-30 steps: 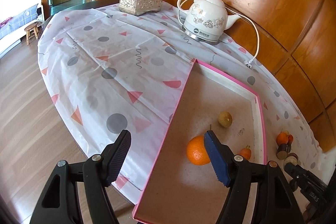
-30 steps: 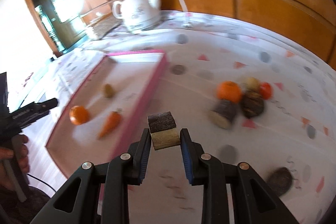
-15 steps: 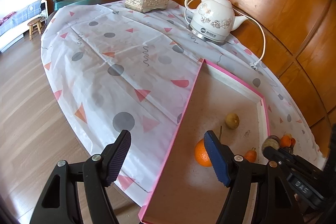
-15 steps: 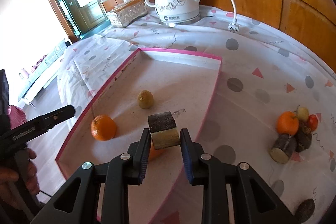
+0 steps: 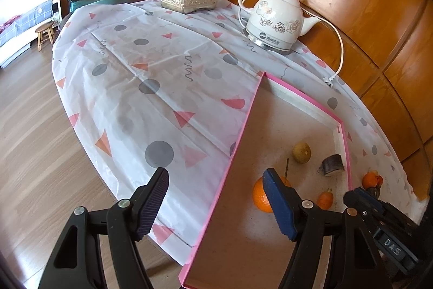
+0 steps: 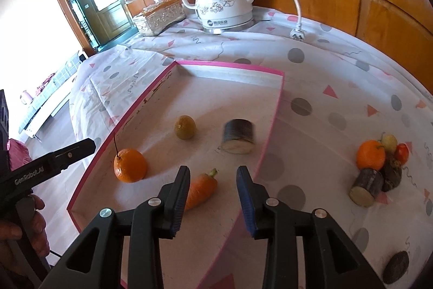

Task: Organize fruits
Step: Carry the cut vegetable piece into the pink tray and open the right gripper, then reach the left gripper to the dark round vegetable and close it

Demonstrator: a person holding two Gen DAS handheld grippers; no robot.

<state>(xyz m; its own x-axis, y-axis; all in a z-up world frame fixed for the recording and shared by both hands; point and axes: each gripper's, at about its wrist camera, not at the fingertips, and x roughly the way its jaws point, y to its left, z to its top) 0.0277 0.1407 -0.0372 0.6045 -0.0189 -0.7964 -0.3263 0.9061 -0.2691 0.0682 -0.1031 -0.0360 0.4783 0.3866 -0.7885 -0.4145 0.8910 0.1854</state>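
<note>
Wood-panelled room, plank floor; round table under a dotted cloth [image 5: 151,77], kettle [image 6: 224,2] and tissue box [image 6: 159,16] parked at the far edge, out of the work area. Pink-rimmed tray [image 6: 230,67] is the collection point, set close to the person so both hands reach it. Already in it: orange [image 6: 130,165], carrot [image 6: 201,188], small green-brown fruit [image 6: 185,127], and a dark cut chunk [image 6: 238,137], blurred, lying free near the right wall, looks just dropped. Right gripper [image 6: 213,197] hangs over the tray's near edge, jaws opening, nothing clamped; only the carrot shows through the gap, lying on the tray floor below. Left gripper [image 5: 216,202] hovers over the tray's left rim, jaws apart and empty, probably just idling. Still to move, my guess: the pile [image 6: 379,167] on the cloth right of the tray, plus one dark lump [image 6: 395,263] nearer the edge.
</note>
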